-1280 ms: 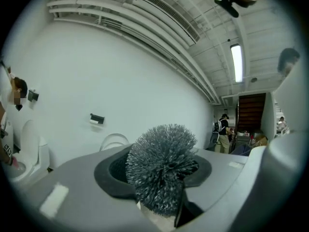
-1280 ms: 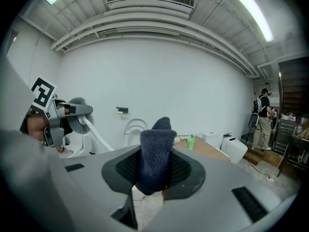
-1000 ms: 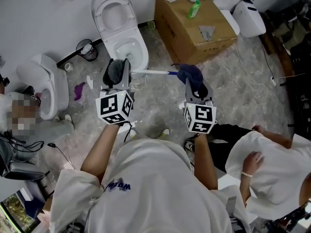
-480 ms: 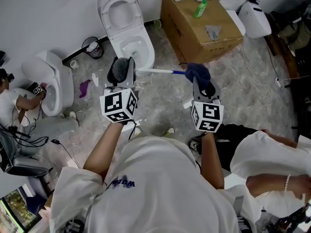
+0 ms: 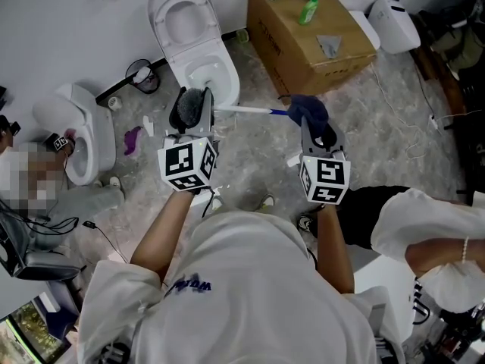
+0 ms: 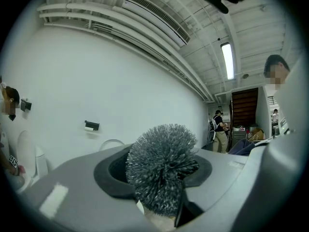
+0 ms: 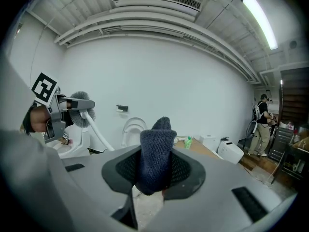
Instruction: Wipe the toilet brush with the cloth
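Note:
The toilet brush lies level between my grippers in the head view. Its grey bristle head (image 5: 189,106) sits at my left gripper (image 5: 191,116), which is shut on the brush by the head. The white handle (image 5: 242,111) runs right to a dark blue cloth (image 5: 307,110). My right gripper (image 5: 313,125) is shut on that cloth, which wraps the handle's far end. In the left gripper view the bristle head (image 6: 161,173) fills the jaws of the left gripper (image 6: 161,197). In the right gripper view the cloth (image 7: 156,153) stands up from the right gripper (image 7: 153,178), with the brush handle (image 7: 99,134) at left.
A white toilet (image 5: 193,36) stands open beyond the brush, and a second toilet (image 5: 79,131) is at left beside a crouching person. A cardboard box (image 5: 318,40) carries a green bottle (image 5: 306,10). Another person's arm (image 5: 439,252) is at right. Cables lie on the floor.
Both grippers keep their hold and barely shift. The person at the right has moved their arm down and to the right.

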